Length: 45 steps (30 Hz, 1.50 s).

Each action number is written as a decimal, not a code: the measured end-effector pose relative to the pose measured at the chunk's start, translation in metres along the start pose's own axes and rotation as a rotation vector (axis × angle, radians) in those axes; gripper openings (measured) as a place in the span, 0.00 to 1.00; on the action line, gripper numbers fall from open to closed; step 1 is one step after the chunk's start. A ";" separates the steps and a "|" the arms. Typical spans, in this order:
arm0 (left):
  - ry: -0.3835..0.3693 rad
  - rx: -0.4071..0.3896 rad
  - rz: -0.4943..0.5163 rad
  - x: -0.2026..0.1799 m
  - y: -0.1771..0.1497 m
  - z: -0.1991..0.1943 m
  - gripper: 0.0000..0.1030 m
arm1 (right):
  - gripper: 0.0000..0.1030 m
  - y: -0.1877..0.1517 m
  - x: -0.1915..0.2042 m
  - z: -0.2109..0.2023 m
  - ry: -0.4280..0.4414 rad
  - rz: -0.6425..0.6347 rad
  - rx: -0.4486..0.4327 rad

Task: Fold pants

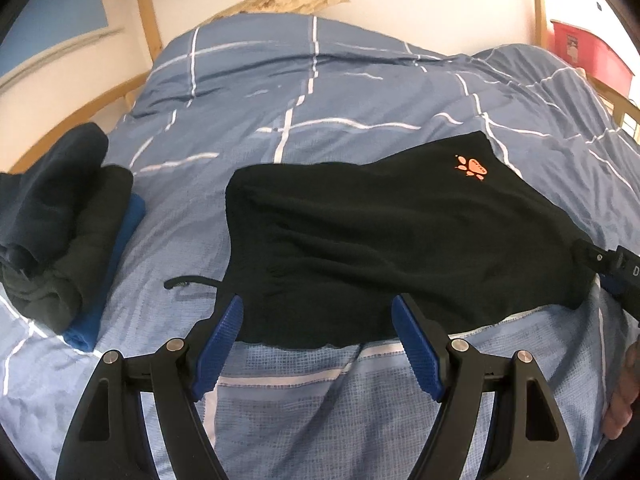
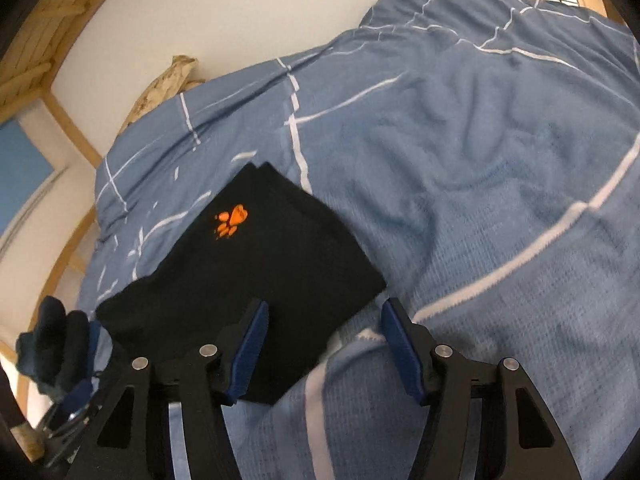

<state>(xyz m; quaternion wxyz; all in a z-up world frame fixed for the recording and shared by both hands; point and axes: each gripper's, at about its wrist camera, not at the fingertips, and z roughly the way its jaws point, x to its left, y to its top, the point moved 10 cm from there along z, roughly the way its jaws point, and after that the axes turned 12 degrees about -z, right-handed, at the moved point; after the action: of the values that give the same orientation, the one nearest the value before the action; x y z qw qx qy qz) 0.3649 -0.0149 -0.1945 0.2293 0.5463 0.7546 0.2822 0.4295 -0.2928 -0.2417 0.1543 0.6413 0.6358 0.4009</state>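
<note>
Both hand-held grippers, left (image 1: 316, 316) and right (image 2: 324, 320), are hovering jaws apart over the folded black pants' (image 1: 380, 240) near edge.

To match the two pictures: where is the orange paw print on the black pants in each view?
Left wrist view: orange paw print, right of centre, upper half.
Right wrist view: paw print, left of centre, mid-height.
Shared landmark: the black pants on the blue checked duvet.

You can't see where the black folded pants (image 1: 380, 240) end by your left gripper's fingers (image 1: 416, 344); the near hem slips behind them. Your right gripper (image 1: 612, 268) gets cut off at the frame edge, so its tips stay hidden there.
</note>
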 end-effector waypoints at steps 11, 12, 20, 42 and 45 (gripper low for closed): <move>0.011 -0.007 0.020 -0.004 0.005 -0.003 0.74 | 0.39 0.025 -0.006 0.038 0.031 0.033 0.044; 0.013 -0.016 0.029 -0.005 0.005 -0.004 0.74 | 0.35 0.025 -0.007 0.036 0.034 0.042 0.039; -0.016 0.023 0.011 -0.008 -0.004 0.001 0.74 | 0.09 0.035 -0.009 -0.007 -0.035 0.023 -0.062; -0.123 -0.112 0.147 0.036 0.065 -0.002 0.63 | 0.60 0.069 0.057 -0.032 -0.274 -0.281 -0.083; -0.162 -0.089 0.176 0.040 0.077 0.009 0.56 | 0.60 0.075 0.089 -0.022 -0.201 -0.266 -0.080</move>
<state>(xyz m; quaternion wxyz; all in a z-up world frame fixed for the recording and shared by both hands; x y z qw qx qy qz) 0.4124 0.0432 -0.1510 0.2879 0.6209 0.6693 0.2891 0.4541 -0.2265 -0.1466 0.2945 0.5816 0.6799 0.3358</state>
